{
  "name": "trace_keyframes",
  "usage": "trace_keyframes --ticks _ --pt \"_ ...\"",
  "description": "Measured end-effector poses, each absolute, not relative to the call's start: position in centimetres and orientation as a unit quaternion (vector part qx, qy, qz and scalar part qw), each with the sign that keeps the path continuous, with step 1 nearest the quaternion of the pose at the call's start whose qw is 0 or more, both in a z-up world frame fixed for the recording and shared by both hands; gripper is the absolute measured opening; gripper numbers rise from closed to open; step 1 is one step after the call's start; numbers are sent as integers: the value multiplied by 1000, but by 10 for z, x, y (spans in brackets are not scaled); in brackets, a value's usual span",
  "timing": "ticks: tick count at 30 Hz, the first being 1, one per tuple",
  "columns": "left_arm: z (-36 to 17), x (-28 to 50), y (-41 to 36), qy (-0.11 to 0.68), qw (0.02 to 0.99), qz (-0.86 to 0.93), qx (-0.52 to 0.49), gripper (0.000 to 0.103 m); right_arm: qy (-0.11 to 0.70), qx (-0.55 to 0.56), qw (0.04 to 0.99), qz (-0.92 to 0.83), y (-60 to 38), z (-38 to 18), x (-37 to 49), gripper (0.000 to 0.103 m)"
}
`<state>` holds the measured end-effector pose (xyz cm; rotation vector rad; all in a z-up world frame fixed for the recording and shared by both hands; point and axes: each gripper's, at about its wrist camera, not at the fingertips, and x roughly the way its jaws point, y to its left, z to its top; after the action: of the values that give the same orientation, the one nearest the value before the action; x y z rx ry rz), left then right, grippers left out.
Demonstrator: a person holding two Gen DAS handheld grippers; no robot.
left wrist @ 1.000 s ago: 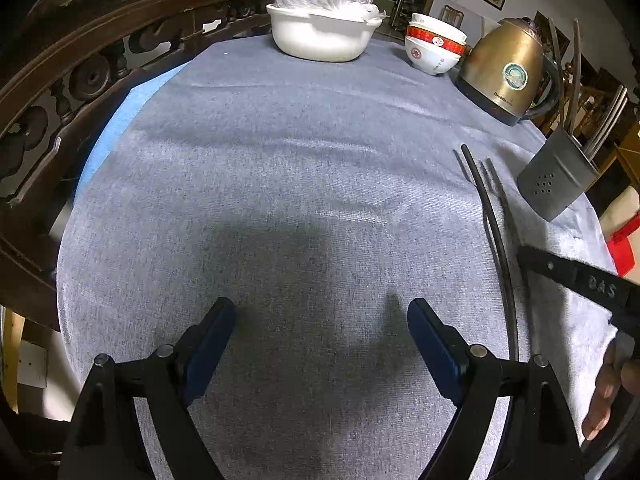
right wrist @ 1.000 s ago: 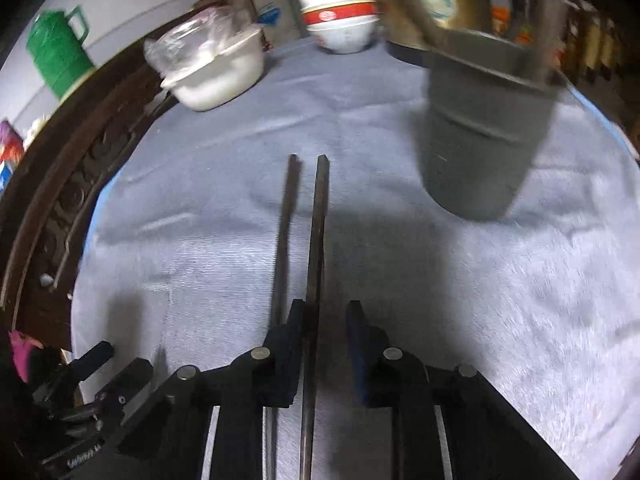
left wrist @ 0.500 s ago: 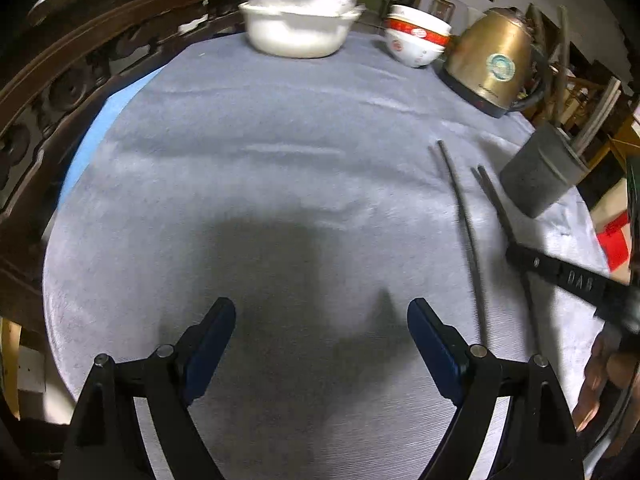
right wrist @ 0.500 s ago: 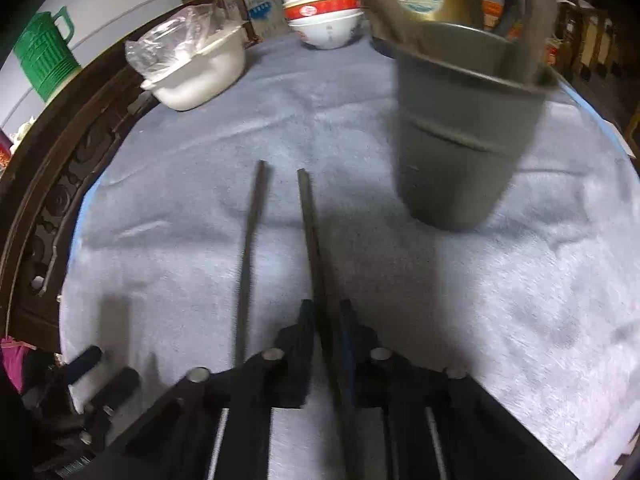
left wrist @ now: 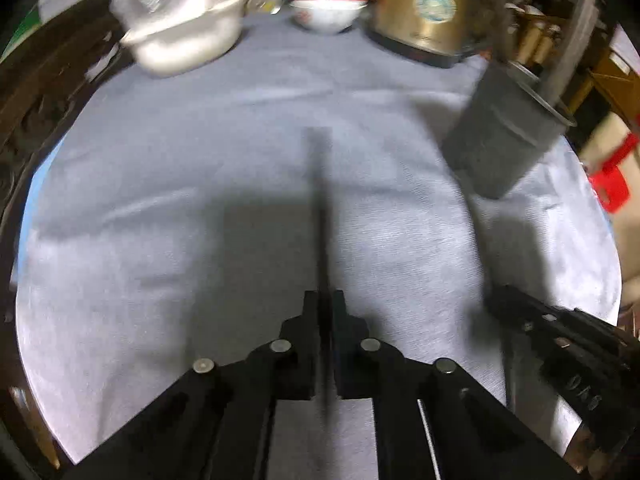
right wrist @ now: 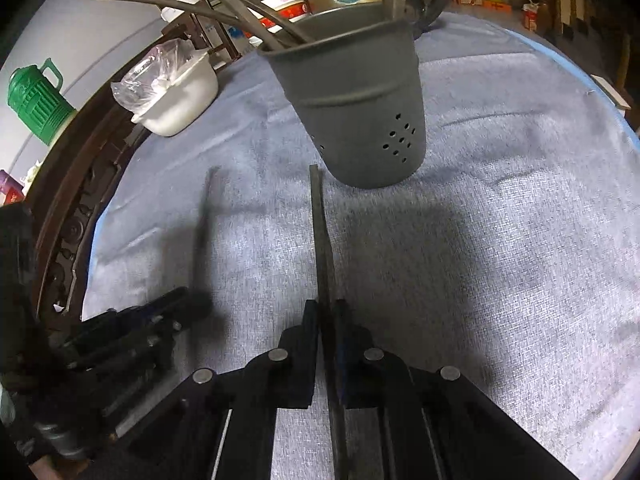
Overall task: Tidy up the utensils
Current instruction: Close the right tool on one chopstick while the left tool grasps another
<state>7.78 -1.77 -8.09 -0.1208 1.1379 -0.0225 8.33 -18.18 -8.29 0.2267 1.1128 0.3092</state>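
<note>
Left wrist view first: my left gripper [left wrist: 324, 300] is clenched on a dark chopstick [left wrist: 321, 200], its jaws having just snapped closed around it. The stick runs from between the pads forward over the grey cloth [left wrist: 180, 184] towards the far side of the table (this view is smeared with motion, so the stick's far end looks broad and soft). The grey utensil holder [left wrist: 500, 140] stands ahead and to the right, long handles rising from it. Beyond the cloth sit a white dish under clear plastic [left wrist: 184, 36], stacked bowls with a red band [left wrist: 328, 4] and a gold kettle [left wrist: 424, 8].

From the right wrist, my right gripper [right wrist: 328, 306] is likewise pinched on a second chopstick [right wrist: 320, 232], the jaws having just finished drawing together on it. Its far tip lies just beside the base of the utensil holder [right wrist: 360, 92], whether touching I cannot tell. The left gripper [right wrist: 176, 308] appears low on the left here, its chopstick [right wrist: 204, 216] lying roughly alongside mine, well apart. A green jug [right wrist: 34, 96] stands off the table at the far left.
</note>
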Motion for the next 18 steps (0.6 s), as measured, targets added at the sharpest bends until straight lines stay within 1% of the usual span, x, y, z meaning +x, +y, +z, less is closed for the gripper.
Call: trace_keyframes --ticks 2,7,8,9,10,11,12,13,14,15,16,18 --pt "-80 69 3 541 837 -1 -83 6 527 113 829 150 -183 -84 81 7" --pt "-81 43 40 538 835 21 -114 6 511 136 830 178 -173 -70 73 6" --pt "-81 41 45 537 835 19 -118 6 513 140 827 180 -170 -70 74 9" --pt "-81 39 47 537 835 13 -119 6 522 142 821 181 -166 -74 75 9" --pt "-81 39 46 538 835 3 -116 8 536 133 814 178 -161 -81 77 11" --pt "-80 40 46 541 833 -8 -115 11 548 129 806 185 -157 -87 79 16" --pt "-79 42 47 546 829 -18 -118 26 534 115 818 179 -157 -83 77 20" --pt "-77 44 49 551 825 -23 -124 49 540 102 817 172 -155 -80 78 22" --pt "-74 45 53 549 825 -16 -131 58 546 99 814 171 -155 -78 79 25" --pt "-70 48 59 538 831 -8 -138 61 548 97 814 169 -155 -75 80 27" --pt "-65 49 65 526 839 -2 -143 61 543 94 818 167 -156 -70 81 30" --pt "-58 58 71 521 841 2 -146 61 536 90 824 160 -158 -62 84 39"
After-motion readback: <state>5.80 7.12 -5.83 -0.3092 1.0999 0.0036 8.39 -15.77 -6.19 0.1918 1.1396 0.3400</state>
